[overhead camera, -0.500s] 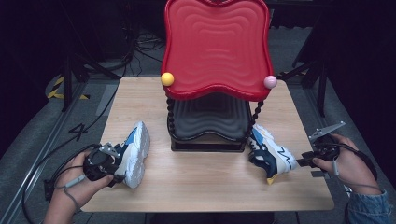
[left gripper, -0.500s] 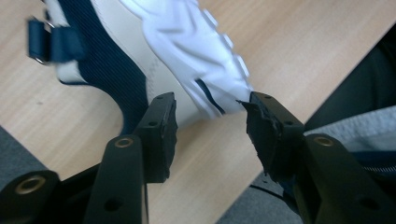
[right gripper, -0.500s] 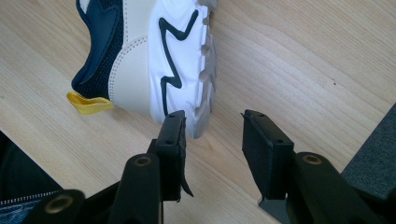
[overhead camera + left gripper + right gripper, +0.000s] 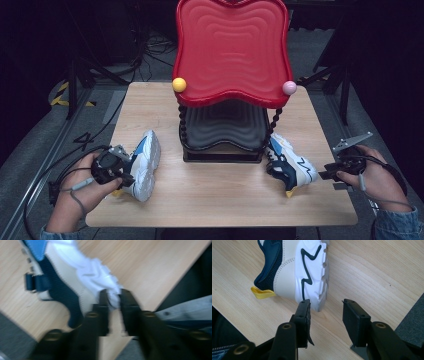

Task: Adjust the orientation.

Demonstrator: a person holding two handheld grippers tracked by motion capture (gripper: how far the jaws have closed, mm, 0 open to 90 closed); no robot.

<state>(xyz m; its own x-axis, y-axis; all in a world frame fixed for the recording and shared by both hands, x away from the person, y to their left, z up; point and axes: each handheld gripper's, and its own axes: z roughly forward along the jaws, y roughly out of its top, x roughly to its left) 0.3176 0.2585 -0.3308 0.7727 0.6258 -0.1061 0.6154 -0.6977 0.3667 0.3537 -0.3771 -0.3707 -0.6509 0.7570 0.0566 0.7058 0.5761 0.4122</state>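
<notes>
Gripping the heel edge of the left shoe (image 4: 144,165), the left gripper (image 4: 120,167) has its jaws drawn narrow, pinching a fold of white sole material, as the left gripper view shows, though blurred. That shoe lies on its side on the table (image 4: 220,195) near the left front, its long axis running from the gripper away toward the red rack (image 4: 231,52) at the table's middle. On the other side the right gripper (image 4: 332,174) stands wide, its jaws apart and holding nothing; in the right gripper view the right shoe (image 4: 299,272) has its white heel just ahead of them, the sole edge close by one jaw and possibly brushing it. This shoe lies to the gripper's left in the high view, toe pointing toward the rack's base, heel with its yellow tab (image 4: 262,293) nearest the right hand (image 4: 372,175). The coming move seems to turn on that short gap: the right hand, held low and level at the table's right edge, needs to slide inward so the heel sits between the jaws. The left hand (image 4: 80,192) rests low at the front edge.
</notes>
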